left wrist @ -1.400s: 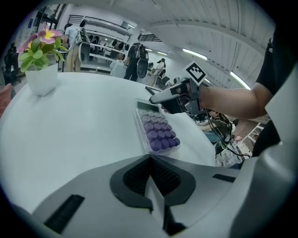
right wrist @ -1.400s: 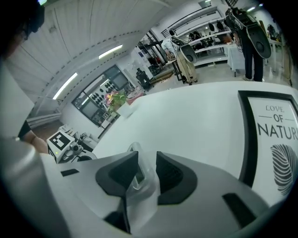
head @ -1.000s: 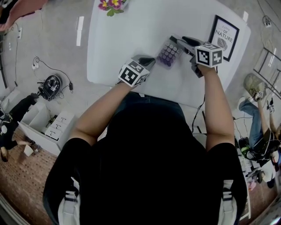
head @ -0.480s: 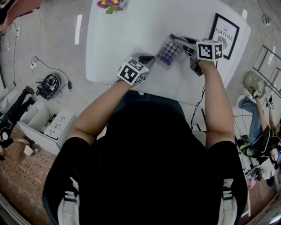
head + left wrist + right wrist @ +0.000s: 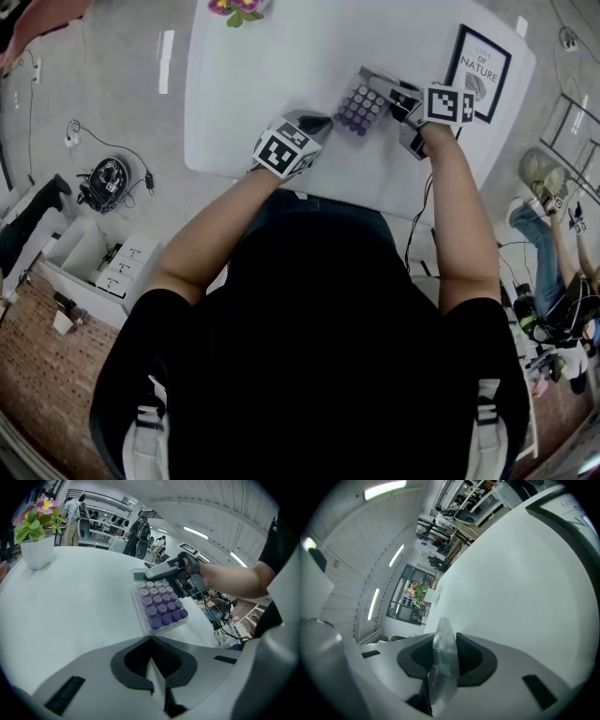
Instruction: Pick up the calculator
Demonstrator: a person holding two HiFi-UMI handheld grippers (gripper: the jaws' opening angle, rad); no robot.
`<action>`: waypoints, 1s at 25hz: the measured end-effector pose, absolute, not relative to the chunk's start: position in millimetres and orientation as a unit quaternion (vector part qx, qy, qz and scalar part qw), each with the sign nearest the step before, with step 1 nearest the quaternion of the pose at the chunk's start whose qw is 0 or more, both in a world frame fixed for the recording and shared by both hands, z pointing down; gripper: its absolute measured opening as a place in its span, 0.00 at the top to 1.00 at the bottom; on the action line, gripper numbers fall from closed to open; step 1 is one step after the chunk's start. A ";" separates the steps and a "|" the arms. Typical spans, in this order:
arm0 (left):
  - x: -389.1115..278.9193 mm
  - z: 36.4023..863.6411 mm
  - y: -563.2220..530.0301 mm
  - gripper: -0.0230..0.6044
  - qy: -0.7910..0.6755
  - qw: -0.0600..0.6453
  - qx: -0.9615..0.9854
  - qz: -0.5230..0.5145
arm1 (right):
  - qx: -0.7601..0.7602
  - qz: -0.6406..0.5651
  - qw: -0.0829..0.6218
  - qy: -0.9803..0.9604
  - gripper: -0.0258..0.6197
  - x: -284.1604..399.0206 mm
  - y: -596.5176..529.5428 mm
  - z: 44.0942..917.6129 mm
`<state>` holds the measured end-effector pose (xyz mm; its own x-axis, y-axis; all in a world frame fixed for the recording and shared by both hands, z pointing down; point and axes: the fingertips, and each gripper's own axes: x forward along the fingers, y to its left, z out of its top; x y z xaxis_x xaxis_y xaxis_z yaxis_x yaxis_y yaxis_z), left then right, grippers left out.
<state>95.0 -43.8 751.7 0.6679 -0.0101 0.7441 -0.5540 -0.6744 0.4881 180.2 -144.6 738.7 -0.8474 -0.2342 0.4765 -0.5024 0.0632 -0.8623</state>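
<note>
On the white table (image 5: 281,66), the calculator (image 5: 361,108) lies flat with its clear end edge between the right gripper's (image 5: 382,86) closing jaws, taken edge-on for lifting, while the left gripper (image 5: 322,122), jaws together and empty, hangs just beside it.

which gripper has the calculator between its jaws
The right gripper: its jaws are closing with the clear edge of the calculator between them. The left gripper is shut on nothing, short of the calculator.
</note>
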 end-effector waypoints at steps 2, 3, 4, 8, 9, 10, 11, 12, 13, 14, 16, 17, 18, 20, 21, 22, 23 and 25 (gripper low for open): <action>95.1 748.5 -44.1 0.94 -0.165 0.367 0.838 0.369 | 0.257 0.630 0.105 -0.725 0.78 179.0 -145.7 732.5; 94.5 748.0 -44.7 0.94 -0.164 0.369 0.838 0.366 | 0.257 0.629 0.105 -0.726 0.78 178.6 -145.8 730.7; 93.8 747.6 -45.8 0.94 -0.163 0.373 0.839 0.362 | 0.258 0.627 0.105 -0.728 0.78 178.6 -145.9 729.2; 88.4 740.8 -50.7 0.94 -0.157 0.374 0.845 0.348 | 0.265 0.621 0.099 -0.731 0.78 177.4 -146.5 720.4; 86.5 737.2 -51.4 0.94 -0.155 0.371 0.848 0.345 | 0.268 0.619 0.096 -0.732 0.78 176.1 -146.5 716.3; 84.9 733.1 -51.9 0.94 -0.152 0.368 0.850 0.343 | 0.270 0.616 0.094 -0.734 0.78 175.1 -146.4 711.7; 83.6 728.6 -52.2 0.93 -0.150 0.365 0.853 0.341 | 0.273 0.611 0.093 -0.737 0.78 174.5 -146.2 706.8; 82.7 723.7 -52.6 0.93 -0.148 0.362 0.856 0.337 | 0.276 0.605 0.093 -0.741 0.78 174.4 -146.1 701.7; 81.9 718.7 -53.6 0.93 -0.146 0.359 0.859 0.334 | 0.280 0.598 0.095 -0.745 0.78 174.5 -146.5 696.7; 81.1 713.9 -55.3 0.93 -0.145 0.356 0.862 0.330 | 0.284 0.591 0.096 -0.749 0.78 174.5 -147.8 692.1; 78.9 706.1 -59.2 0.94 -0.143 0.349 0.867 0.326 | 0.289 0.582 0.096 -0.754 0.78 174.3 -151.4 683.3; 77.6 702.6 -60.6 0.94 -0.142 0.346 0.869 0.325 | 0.291 0.579 0.093 -0.756 0.78 174.3 -152.8 678.5; 76.2 698.7 -61.2 0.93 -0.141 0.342 0.870 0.324 | 0.294 0.576 0.090 -0.757 0.78 174.8 -153.6 673.1; 73.2 689.8 -60.8 0.93 -0.139 0.335 0.874 0.323 | 0.301 0.569 0.083 -0.761 0.78 176.3 -153.7 660.6; 70.9 685.2 -60.4 0.93 -0.139 0.332 0.876 0.322 | 0.305 0.565 0.079 -0.763 0.78 176.3 -153.6 654.3; 68.2 680.9 -60.2 0.93 -0.138 0.328 0.877 0.322 | 0.308 0.561 0.075 -0.765 0.78 175.8 -153.6 648.1; 65.9 676.4 -60.3 0.93 -0.137 0.325 0.879 0.321 | 0.311 0.557 0.072 -0.767 0.78 175.6 -153.7 641.8; 64.9 665.8 -61.9 0.93 -0.136 0.316 0.883 0.319 | 0.318 0.549 0.063 -0.771 0.78 180.0 -154.7 627.2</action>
